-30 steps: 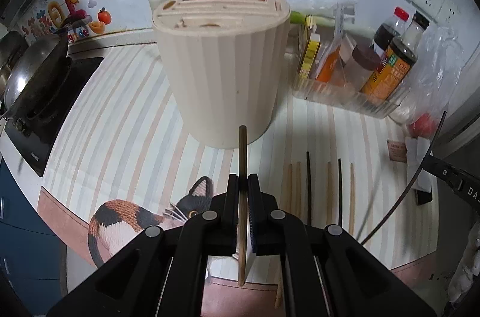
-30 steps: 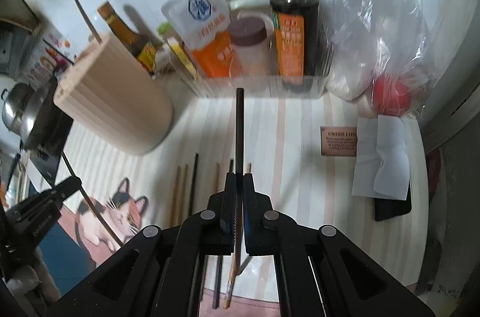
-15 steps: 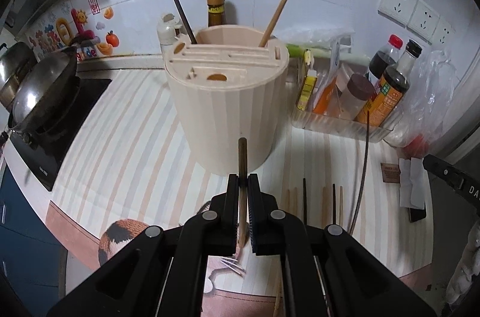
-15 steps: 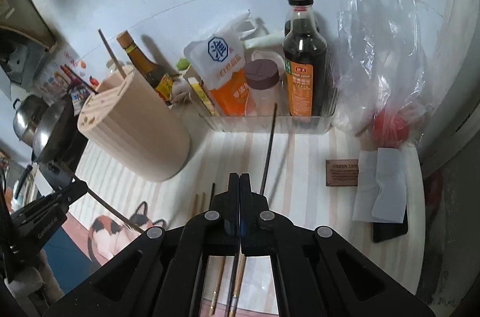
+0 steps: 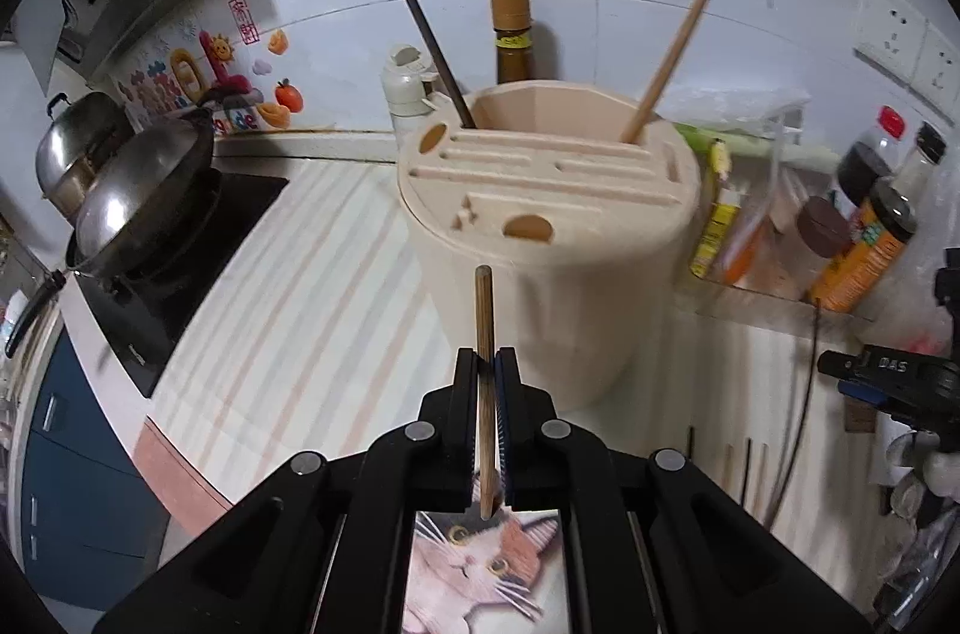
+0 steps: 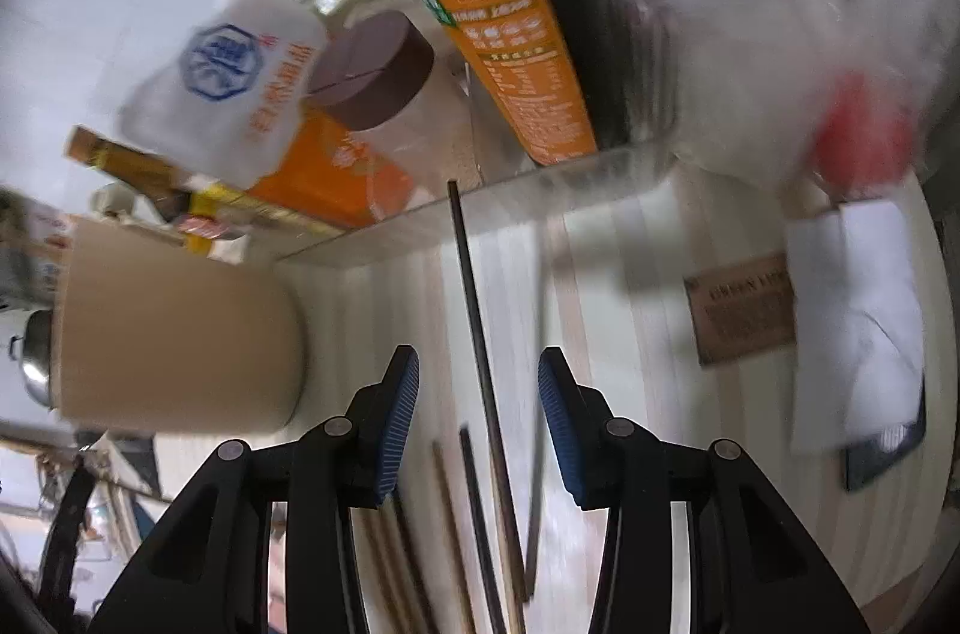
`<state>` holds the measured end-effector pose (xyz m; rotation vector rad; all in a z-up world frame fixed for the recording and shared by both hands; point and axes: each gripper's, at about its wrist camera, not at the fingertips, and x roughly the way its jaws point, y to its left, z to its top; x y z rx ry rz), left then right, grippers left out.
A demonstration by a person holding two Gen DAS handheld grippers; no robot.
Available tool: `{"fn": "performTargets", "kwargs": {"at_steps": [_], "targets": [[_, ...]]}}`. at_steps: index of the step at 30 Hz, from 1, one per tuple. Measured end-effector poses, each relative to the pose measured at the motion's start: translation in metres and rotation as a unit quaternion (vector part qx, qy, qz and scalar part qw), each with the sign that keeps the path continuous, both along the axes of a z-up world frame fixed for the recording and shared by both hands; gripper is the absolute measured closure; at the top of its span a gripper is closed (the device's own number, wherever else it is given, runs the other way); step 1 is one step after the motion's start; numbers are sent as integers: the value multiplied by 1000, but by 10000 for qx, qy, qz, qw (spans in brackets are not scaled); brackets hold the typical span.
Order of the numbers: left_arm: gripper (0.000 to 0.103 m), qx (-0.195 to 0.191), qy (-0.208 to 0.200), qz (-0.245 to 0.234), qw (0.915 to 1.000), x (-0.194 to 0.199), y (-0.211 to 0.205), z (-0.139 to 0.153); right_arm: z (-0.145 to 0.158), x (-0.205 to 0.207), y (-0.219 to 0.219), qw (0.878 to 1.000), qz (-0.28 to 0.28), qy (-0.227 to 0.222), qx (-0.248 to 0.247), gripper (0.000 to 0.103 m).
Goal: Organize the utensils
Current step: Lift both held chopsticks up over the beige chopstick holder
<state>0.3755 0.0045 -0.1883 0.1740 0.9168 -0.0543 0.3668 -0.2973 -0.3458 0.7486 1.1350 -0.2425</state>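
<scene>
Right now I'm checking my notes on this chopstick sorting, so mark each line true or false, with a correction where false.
1. The left gripper is shut on a wooden chopstick. True.
2. The right gripper clamps the dark chopstick. False: its jaws have just been opening, and the stick stands between them, free of the pads.
3. The beige utensil holder holds no chopsticks. False: two stand in it.
4. More chopsticks lie on the striped counter. True.

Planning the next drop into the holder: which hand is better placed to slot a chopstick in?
Left. Its tool is shut on a wooden chopstick facing the holder; the right tool is open, gripping nothing.
</scene>
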Motion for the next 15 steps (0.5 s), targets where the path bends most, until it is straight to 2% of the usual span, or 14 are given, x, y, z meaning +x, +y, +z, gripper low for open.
{"fn": "performTargets", "kwargs": {"at_steps": [2, 3, 6, 9, 15], "targets": [[100, 48, -7, 55, 10000, 5, 2, -2, -11, 15, 2, 9998, 63, 160, -65, 78], [100, 59, -8, 73, 10000, 6, 2, -2, -18, 22, 4, 9995, 112, 280, -97, 96], [100, 47, 10, 114, 9999, 9, 6, -2, -18, 27, 8, 9990, 192, 214, -338, 97], [100, 8, 17, 145, 9999, 7, 10, 0, -2, 19, 13, 9982, 282, -53, -526, 98], [100, -224, 9, 151, 9996, -6, 23, 18, 58, -16, 24, 9925, 355, -918, -730, 98]]}}
